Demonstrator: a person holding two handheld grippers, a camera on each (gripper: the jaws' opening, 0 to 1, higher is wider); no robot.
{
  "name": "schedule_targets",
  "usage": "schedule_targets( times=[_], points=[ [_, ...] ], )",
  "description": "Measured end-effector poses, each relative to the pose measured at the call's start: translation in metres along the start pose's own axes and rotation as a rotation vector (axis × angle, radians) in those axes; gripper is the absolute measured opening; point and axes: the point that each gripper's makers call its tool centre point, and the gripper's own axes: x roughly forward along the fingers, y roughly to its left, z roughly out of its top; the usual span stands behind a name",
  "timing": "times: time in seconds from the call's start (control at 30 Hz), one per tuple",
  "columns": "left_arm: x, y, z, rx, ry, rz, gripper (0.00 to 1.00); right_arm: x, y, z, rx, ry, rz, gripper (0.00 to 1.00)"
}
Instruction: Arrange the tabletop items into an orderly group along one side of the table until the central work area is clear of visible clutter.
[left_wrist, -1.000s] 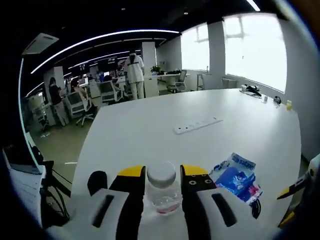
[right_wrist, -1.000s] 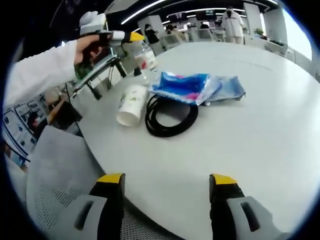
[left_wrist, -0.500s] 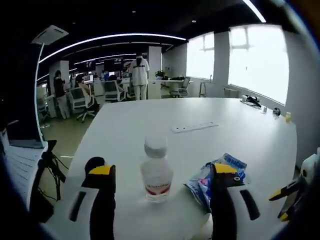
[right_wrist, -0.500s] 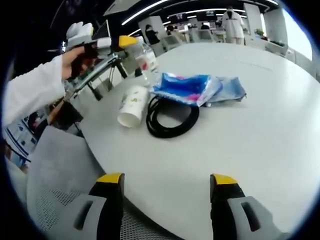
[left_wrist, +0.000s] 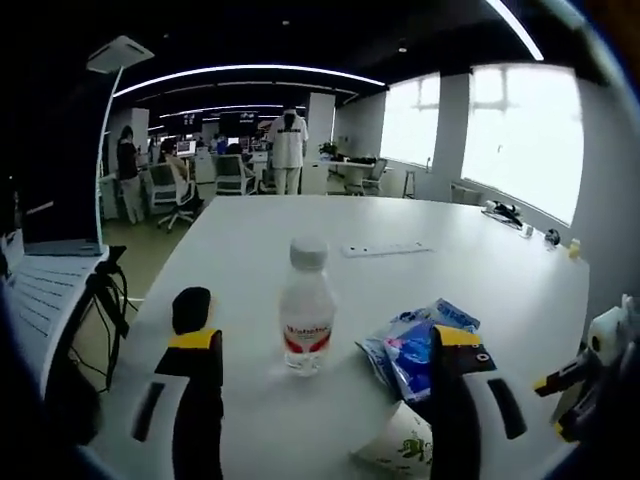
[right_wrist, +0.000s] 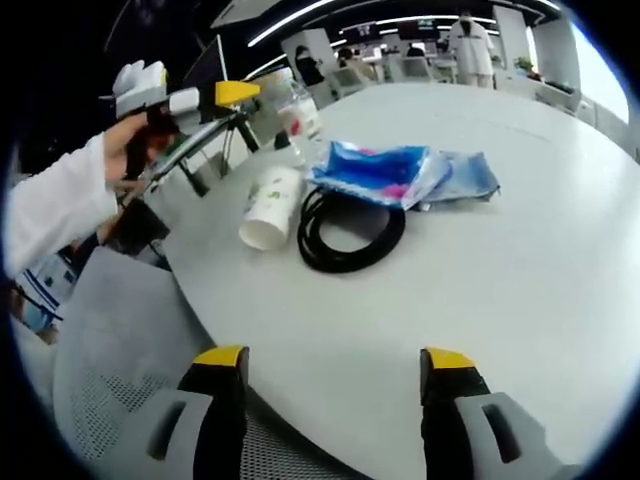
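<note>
The water bottle (left_wrist: 306, 305) stands upright near the worktop (right_wrist: 520, 260) edge, beside the blue packet (left_wrist: 415, 345), paper cup (right_wrist: 271, 207) and black cable coil (right_wrist: 350, 232). The left gripper (left_wrist: 330, 385) is spread wide short of it. The right gripper (right_wrist: 335, 385), jaws apart, faces bare surface.

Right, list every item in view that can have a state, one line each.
water bottle: upright on the table, cap on, free of the jaws.
paper cup: lying on its side, mouth toward the table edge.
black cable: coiled in a loop, flat on the table.
blue packet: lying flat, crumpled, its edge over the cable.
left gripper: jaws open, empty.
right gripper: jaws open, empty.
</note>
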Motion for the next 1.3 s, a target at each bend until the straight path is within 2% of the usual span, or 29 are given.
schedule_targets(
  times=[0.53,0.63,0.73,0.8,0.83,0.9,1.0,1.13,1.3],
  points=[
    [-0.012,-0.012,-0.012,-0.002,0.026,-0.002,0.84,0.0,0.005,0.0,-0.004,0.0,0.021,0.71],
    [-0.014,-0.016,-0.012,-0.037,0.019,-0.003,0.82,-0.002,0.007,0.004,-0.009,-0.013,0.029,0.71],
    [-0.016,-0.025,-0.01,-0.11,0.007,-0.022,0.77,-0.008,0.009,0.027,-0.104,-0.098,0.033,0.71],
    [-0.015,-0.032,-0.013,-0.114,0.016,-0.044,0.71,-0.013,0.004,0.037,-0.16,-0.128,0.013,0.7],
    [-0.015,-0.033,-0.013,-0.111,0.019,-0.045,0.69,-0.016,0.003,0.038,-0.147,-0.133,0.013,0.69],
    [-0.012,-0.04,-0.02,-0.088,0.047,-0.056,0.67,-0.022,0.0,0.05,-0.087,-0.188,0.031,0.67],
    [-0.005,-0.05,-0.03,-0.091,0.087,-0.076,0.63,-0.031,-0.015,0.066,-0.013,-0.244,0.019,0.66],
    [0.007,-0.061,-0.041,-0.103,0.141,-0.095,0.55,-0.033,-0.033,0.08,0.05,-0.266,0.027,0.64],
    [0.023,-0.07,-0.052,-0.126,0.189,-0.107,0.52,-0.037,-0.077,0.113,0.077,-0.304,-0.027,0.62]
  ],
)
